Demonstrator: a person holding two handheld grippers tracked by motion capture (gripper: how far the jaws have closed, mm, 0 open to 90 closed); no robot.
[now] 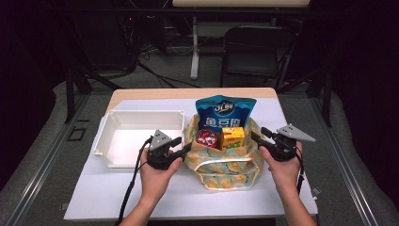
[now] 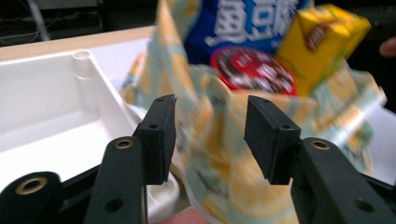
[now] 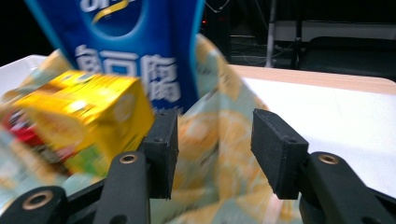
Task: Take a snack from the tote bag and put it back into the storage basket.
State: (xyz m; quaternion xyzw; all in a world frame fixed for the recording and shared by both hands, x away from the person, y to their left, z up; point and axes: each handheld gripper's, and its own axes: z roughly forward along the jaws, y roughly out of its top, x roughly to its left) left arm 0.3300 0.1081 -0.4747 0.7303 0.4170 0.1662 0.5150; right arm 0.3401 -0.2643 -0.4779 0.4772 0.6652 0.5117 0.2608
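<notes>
Barely started, I'd guess: lemon-print bag (image 1: 223, 165) sits between both claws, snacks inside, white tray (image 1: 123, 148) (beside the left one) bare. Left claw (image 2: 210, 137) and right claw (image 3: 215, 151) gape wide around its cloth edges.

black folding chair (image 1: 256, 49) and table leg (image 1: 194, 47) beyond the table
</notes>
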